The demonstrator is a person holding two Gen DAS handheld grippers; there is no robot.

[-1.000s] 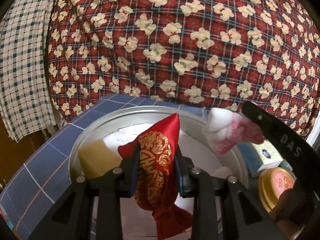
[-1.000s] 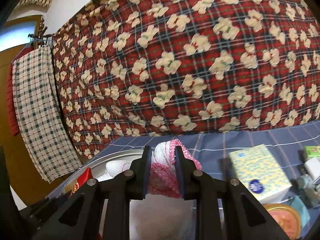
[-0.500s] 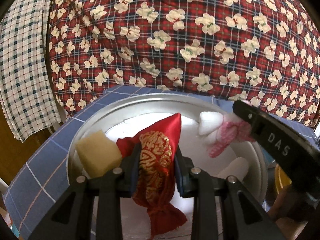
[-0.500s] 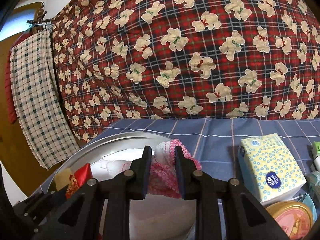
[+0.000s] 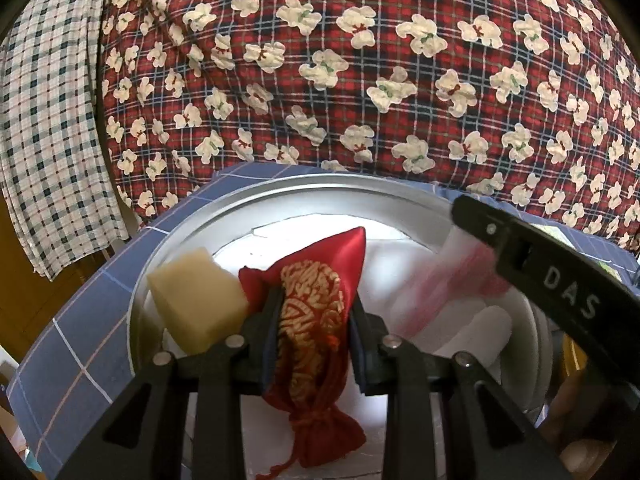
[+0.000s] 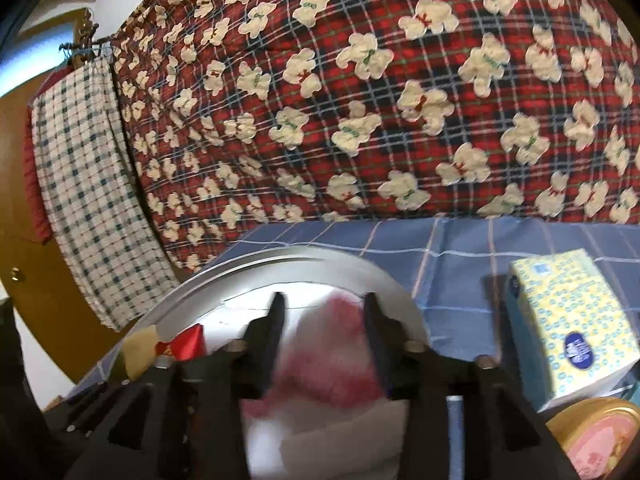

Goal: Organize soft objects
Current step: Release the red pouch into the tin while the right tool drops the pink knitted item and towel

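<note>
My left gripper (image 5: 314, 304) is shut on a red and gold drawstring pouch (image 5: 316, 344) and holds it over the round metal basin (image 5: 312, 196). A pale yellow sponge block (image 5: 196, 298) lies in the basin at the left. My right gripper (image 6: 322, 324) stands open over the basin (image 6: 248, 272). A pink and white knit cloth (image 6: 332, 368) shows blurred between and below its spread fingers. In the left wrist view the cloth (image 5: 440, 284) is a blur beside the right gripper's black body (image 5: 560, 296).
White soft items (image 5: 476, 332) line the basin floor. A yellow tissue pack (image 6: 572, 328) and a round gold-rimmed tin (image 6: 600, 436) sit on the blue checked tablecloth (image 6: 460, 248) at the right. A red teddy-print blanket (image 6: 380, 92) fills the back.
My right gripper has opened and the pink cloth has dropped from it toward the basin. Both grippers have come lower over the basin. The left still holds the pouch.
</note>
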